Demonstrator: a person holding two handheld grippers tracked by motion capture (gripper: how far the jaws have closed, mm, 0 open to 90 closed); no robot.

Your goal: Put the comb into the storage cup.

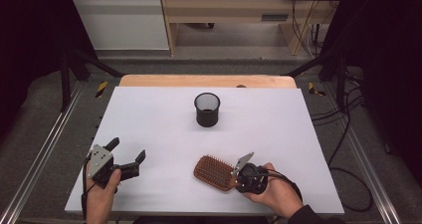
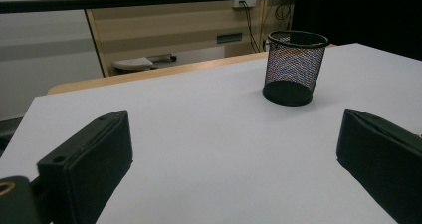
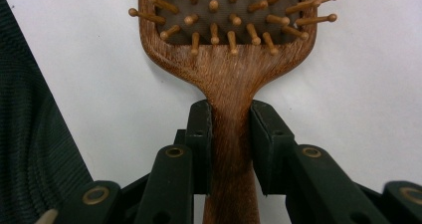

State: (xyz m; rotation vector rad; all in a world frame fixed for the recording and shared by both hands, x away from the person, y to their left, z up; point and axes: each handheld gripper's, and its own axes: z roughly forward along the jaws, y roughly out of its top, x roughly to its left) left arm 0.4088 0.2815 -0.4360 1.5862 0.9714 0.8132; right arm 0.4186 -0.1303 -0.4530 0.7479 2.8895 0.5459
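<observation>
The right gripper [image 3: 231, 129] has its jaws clamped on the handle of the wooden hairbrush [image 1: 215, 172], which lies bristles-up on the worktop [image 1: 149, 114]. Lift it level so it cannot twist toward the mesh cup [image 1: 207, 109]. The left gripper [image 1: 128, 157] waits with jaws spread, holding nothing.

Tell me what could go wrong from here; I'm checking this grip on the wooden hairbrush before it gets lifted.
1. The right gripper clamps only the narrow handle of the wooden hairbrush, so the heavier bristled head may sag or swing when raised.
2. The mesh pen cup stands free on the white table; a bump from the brush could tip it.
3. The left gripper hangs open away from the cup, so nothing steadies it.
</observation>
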